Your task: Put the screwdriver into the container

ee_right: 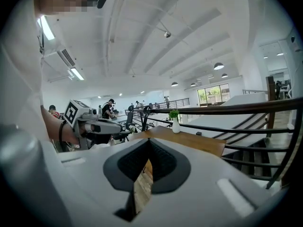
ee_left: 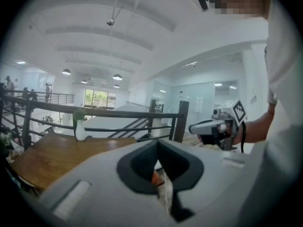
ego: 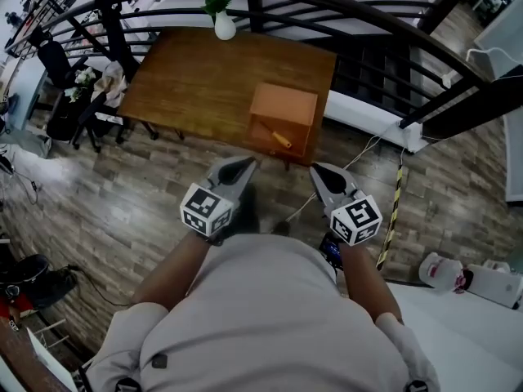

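An orange box-shaped container (ego: 283, 106) stands on the brown wooden table (ego: 196, 84), near its front right edge. The screwdriver (ego: 280, 140), with a yellow-orange handle, lies against the container's near side. Both grippers hover over the floor, short of the table and well apart from the screwdriver. My left gripper (ego: 248, 164) points at the table with its jaws shut and nothing between them. My right gripper (ego: 317, 170) is beside it, also shut and empty. In the left gripper view a bit of orange (ee_left: 155, 176) shows through the jaw gap.
A white vase with a green plant (ego: 224, 24) stands at the table's far edge. A dark curved railing (ego: 384, 23) runs behind the table. Office chairs (ego: 106, 72) crowd the left. A yellow-black striped pole (ego: 396, 194) and white objects (ego: 445, 272) are on the right.
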The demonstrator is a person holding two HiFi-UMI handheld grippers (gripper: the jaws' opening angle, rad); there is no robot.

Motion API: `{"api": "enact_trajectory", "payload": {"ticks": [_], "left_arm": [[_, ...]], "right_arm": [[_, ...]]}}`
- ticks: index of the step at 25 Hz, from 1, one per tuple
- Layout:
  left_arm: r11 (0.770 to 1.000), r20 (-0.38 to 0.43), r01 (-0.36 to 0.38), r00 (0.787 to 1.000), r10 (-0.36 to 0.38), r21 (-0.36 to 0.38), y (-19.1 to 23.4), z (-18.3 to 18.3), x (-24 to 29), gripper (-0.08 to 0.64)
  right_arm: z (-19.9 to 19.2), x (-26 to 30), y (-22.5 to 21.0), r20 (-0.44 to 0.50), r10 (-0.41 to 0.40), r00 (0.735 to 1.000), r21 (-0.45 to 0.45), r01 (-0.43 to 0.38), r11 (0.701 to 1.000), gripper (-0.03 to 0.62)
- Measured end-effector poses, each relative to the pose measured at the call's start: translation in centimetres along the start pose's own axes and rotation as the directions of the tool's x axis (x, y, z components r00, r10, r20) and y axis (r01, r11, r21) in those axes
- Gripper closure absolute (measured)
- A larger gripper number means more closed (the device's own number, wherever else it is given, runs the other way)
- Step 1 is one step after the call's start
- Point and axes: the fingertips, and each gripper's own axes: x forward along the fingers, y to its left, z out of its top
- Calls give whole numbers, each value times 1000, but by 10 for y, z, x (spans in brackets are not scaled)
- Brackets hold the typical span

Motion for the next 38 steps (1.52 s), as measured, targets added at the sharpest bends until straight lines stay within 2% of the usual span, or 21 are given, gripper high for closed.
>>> {"api": "enact_trajectory", "payload": {"ticks": [7,14,26,38], "left_arm": [[999,20,9,1000,-10,33,-15,7,-39,557],[997,10,69,998,-69,28,-12,-11,-74,557],[985,2,166,986,-166,52,35,-26,-163,558],[956,-1,289,957,-289,44,72,-42,-236,557]], "right_arm": [[0,-15,45,7,12,1000,-13,-12,1000,584],[3,-9,81,28,-46,999,-5,46,999,584],[9,23,170,44,-149,988,16,148,989,584],[-5,58,245,67,-235,970,50,232,971,584]]}}
